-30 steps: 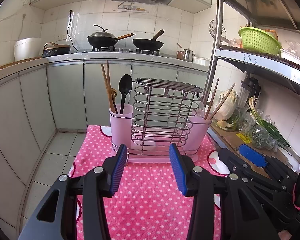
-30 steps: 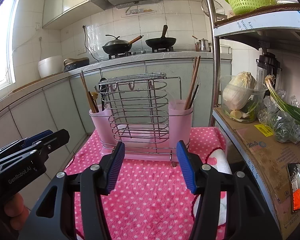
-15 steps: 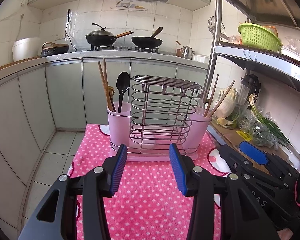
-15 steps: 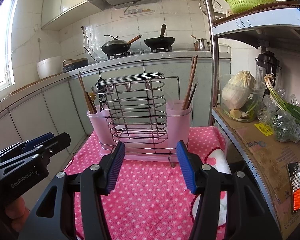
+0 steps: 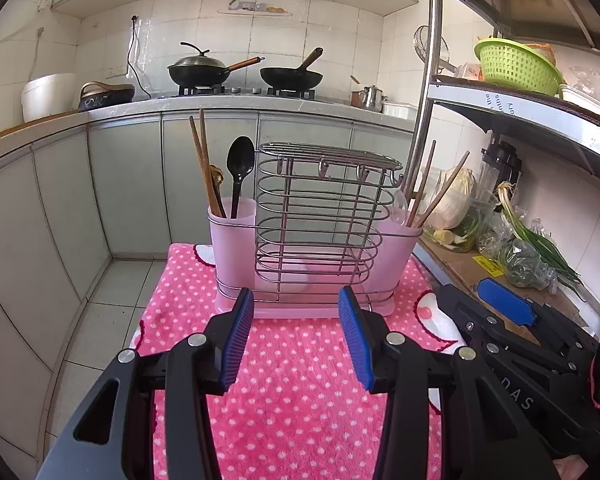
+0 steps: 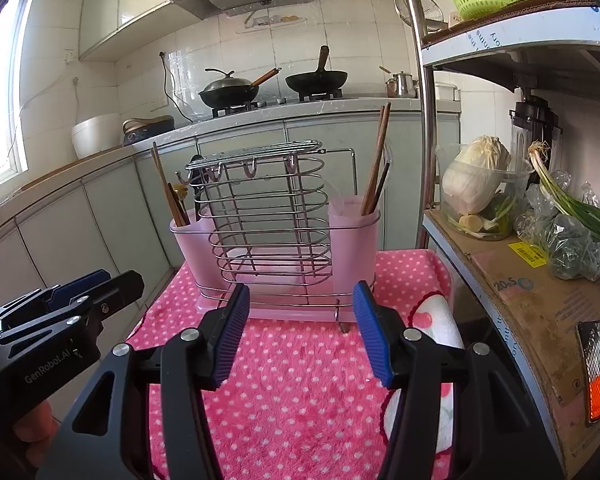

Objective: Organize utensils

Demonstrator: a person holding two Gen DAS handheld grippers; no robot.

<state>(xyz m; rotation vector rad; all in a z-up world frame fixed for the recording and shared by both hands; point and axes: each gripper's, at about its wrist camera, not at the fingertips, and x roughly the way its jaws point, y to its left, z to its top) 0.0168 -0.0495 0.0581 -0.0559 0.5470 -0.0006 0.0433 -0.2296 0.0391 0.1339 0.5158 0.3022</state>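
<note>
Pink utensil caddy (image 5: pixel 236 240) w/ wire rack (image 5: pixel 320 220), chopsticks (image 5: pixel 204 168) upright

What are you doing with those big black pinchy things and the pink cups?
A person holds a gripper in each hand, and both the left gripper and the right gripper have open, empty jaws. They hover over a pink dotted towel, facing a wire rack with pink cups. Chopsticks and a black spoon stand in the left cup; more chopsticks stand in the right cup.
</note>
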